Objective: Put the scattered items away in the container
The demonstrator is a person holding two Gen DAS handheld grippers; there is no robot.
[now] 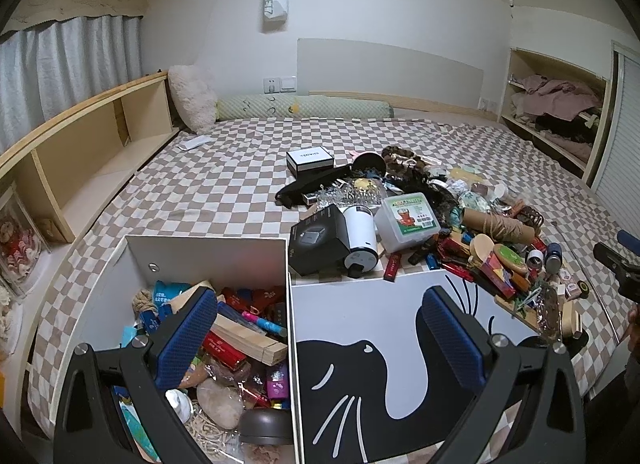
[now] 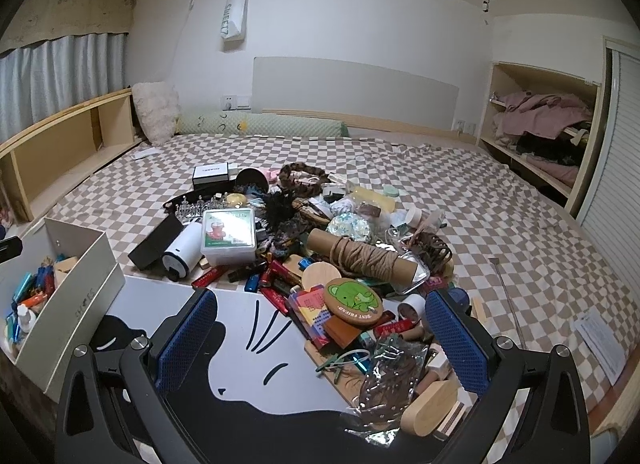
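Below the left gripper (image 1: 320,336), whose jaws are spread and hold nothing, sits the white box (image 1: 208,252), part filled with small things; its left finger hangs over the contents, its right over the lid (image 1: 380,344) with the seal drawing. Ahead and to the right lies the pile (image 1: 440,219) on the bed (image 1: 224,179).

Under the right gripper (image 2: 320,340), also spread and bare, the pile (image 2: 344,264) spills onto the lid (image 2: 240,348); a green bear coaster (image 2: 353,296) lies just ahead between the fingers. The box (image 2: 72,296) stands to its left.
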